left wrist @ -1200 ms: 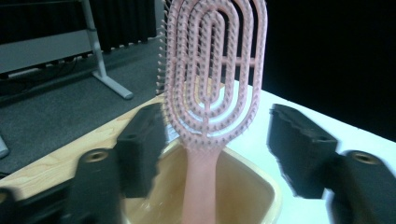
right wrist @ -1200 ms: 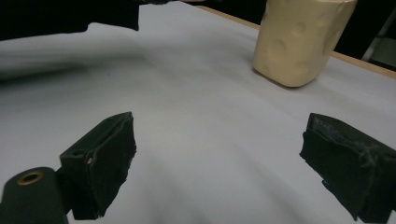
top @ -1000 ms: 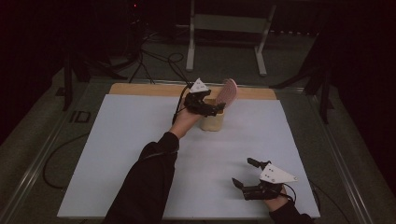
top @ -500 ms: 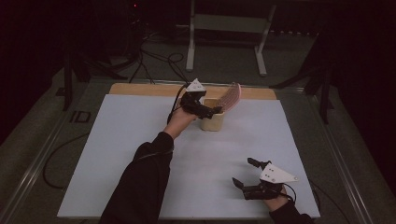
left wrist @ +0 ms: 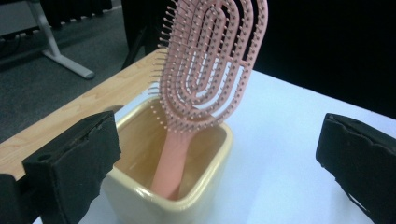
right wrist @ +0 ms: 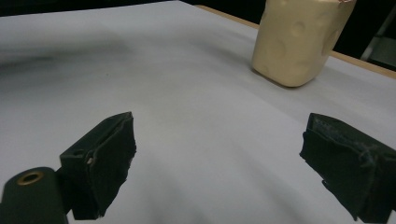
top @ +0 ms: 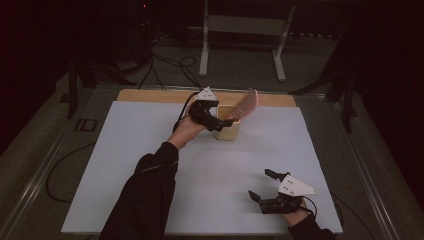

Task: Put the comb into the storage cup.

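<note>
A pink vented hairbrush [left wrist: 210, 70] stands handle-down in a cream square cup [left wrist: 140, 200], its head leaning toward the right [top: 246, 104]. My left gripper [top: 220, 122] hovers just left of the cup [top: 227, 132] at the far middle of the white sheet. Its jaws have just been opening and now stand open on either side of the cup, with neither pad touching the cup or the brush. My right gripper [top: 261, 184] rests open and empty near the front right of the sheet, and in the right gripper view the cup [right wrist: 299, 42] stands far ahead.
A white sheet [top: 125, 165] covers the table, with a wooden strip [top: 150, 95] bare along the far edge. Cables and a metal stand's legs [top: 240, 50] lie on the floor beyond. A sleeve [top: 145, 195] crosses the sheet's front middle.
The left gripper has let go of the brush and drawn back slightly; the brush now leans further right in the cup. The right gripper has not moved.
</note>
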A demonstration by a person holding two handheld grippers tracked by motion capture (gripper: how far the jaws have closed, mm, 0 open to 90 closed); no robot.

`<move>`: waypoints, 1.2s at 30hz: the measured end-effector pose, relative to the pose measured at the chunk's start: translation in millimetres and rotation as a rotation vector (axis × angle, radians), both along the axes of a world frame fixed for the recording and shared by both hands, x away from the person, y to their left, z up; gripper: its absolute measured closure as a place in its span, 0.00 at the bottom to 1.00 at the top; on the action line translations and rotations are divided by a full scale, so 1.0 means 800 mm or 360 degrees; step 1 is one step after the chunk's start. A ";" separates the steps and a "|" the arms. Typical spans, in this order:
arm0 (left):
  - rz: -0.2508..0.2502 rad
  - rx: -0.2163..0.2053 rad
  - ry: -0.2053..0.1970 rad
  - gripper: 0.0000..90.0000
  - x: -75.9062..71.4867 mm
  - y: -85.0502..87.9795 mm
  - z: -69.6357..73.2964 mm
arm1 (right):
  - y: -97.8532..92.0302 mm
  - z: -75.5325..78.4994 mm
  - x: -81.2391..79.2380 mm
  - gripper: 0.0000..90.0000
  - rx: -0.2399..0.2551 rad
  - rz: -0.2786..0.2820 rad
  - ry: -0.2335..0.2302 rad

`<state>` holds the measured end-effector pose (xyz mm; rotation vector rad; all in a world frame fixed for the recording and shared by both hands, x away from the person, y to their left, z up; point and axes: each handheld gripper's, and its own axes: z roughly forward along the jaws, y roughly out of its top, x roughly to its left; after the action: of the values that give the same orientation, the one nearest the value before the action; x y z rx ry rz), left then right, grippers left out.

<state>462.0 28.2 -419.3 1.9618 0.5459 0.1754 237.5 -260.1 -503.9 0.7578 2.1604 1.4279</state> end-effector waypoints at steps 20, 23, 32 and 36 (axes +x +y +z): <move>-0.0010 0.0024 -0.0056 0.00 -0.028 0.046 0.014 | 0.002 0.001 0.000 0.11 -0.0004 0.0002 -0.0005; -0.0002 0.0024 -0.0059 0.00 -0.031 0.055 0.015 | 0.002 0.001 0.000 0.11 -0.0008 -0.0001 -0.0007; 0.0010 0.0052 -0.0074 0.00 -0.042 0.078 0.015 | 0.003 0.000 0.001 0.11 -0.0014 0.0005 -0.0009; 0.0024 0.0057 -0.0082 0.00 -0.048 0.090 0.016 | 0.003 0.000 0.001 0.11 -0.0012 0.0005 -0.0006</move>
<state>423.7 100.0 -406.8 1.9823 0.5273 0.2462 238.1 -257.8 -504.0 0.7491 2.1640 1.4206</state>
